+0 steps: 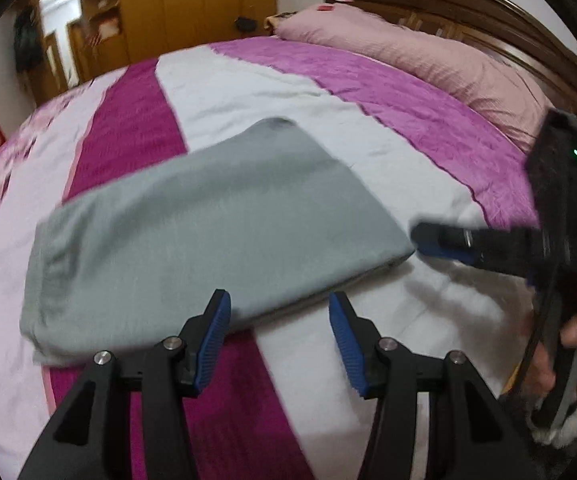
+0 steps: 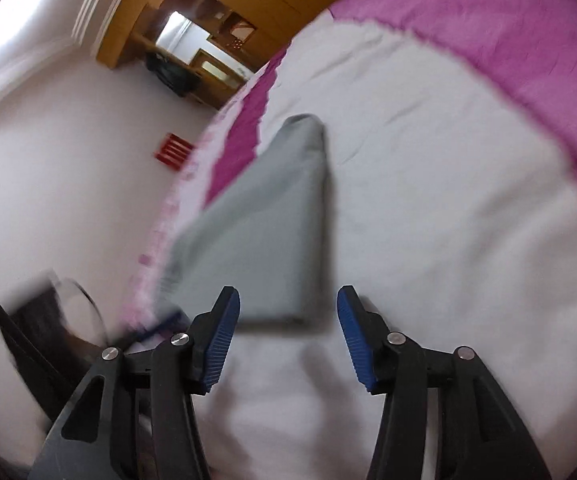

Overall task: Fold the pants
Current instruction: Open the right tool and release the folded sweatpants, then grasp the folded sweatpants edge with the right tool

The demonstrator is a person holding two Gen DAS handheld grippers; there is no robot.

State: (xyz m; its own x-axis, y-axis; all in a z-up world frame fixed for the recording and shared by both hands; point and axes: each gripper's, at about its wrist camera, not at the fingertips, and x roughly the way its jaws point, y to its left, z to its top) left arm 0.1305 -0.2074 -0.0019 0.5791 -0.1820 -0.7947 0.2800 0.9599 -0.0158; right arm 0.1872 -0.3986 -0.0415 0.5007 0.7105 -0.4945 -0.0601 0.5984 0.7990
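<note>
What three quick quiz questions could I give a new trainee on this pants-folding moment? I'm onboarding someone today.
1. True or false: the left gripper is clamped on the gray pants.
2. The pants lie on: A) a wooden floor B) the bedspread C) the pink pillow.
3. Fill in: in the left wrist view, the right gripper is next to the pants' ____ end.

Key: 1 false, both its fingers stand apart with nothing between them. 2 B. 3 right.
</note>
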